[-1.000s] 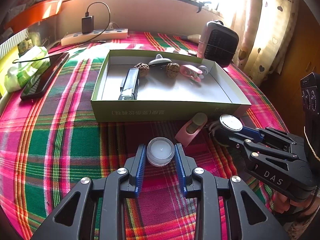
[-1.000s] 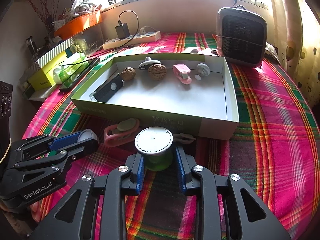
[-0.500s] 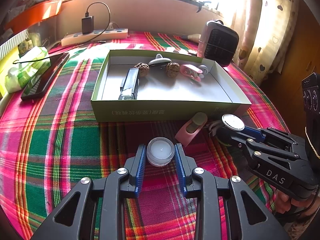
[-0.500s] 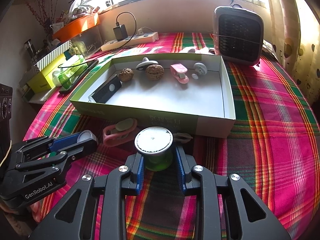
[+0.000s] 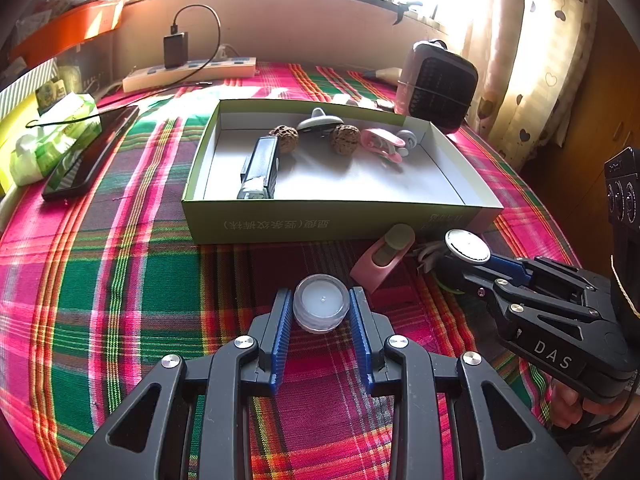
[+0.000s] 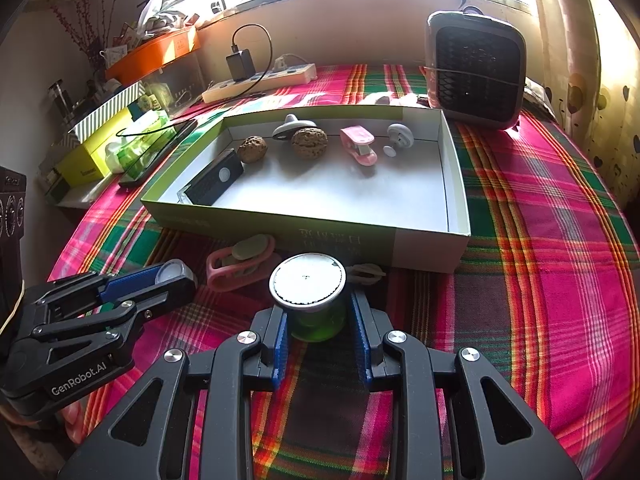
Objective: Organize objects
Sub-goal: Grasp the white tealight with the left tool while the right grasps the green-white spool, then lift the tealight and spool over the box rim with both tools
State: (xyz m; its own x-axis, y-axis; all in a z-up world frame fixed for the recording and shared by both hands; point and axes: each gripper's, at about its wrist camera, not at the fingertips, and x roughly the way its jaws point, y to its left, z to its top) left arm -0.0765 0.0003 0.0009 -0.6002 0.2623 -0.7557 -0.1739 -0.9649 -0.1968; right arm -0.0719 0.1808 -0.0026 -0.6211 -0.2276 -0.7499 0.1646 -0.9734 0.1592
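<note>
While little has shifted over the last second, my left tongs (image 5: 321, 307) grip the clear tealight candle (image 5: 321, 307), my right tongs (image 6: 320, 320) the foil-lidded green cup (image 6: 310, 300), both before the shallow green cardboard box (image 5: 320, 224), ready to lift in.

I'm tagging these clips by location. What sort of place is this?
Most likely a room in a home, at a table under a window. Signs: a plaid tablecloth, heart-print curtains, and a power strip with a charger plugged in beside a small heater.
</note>
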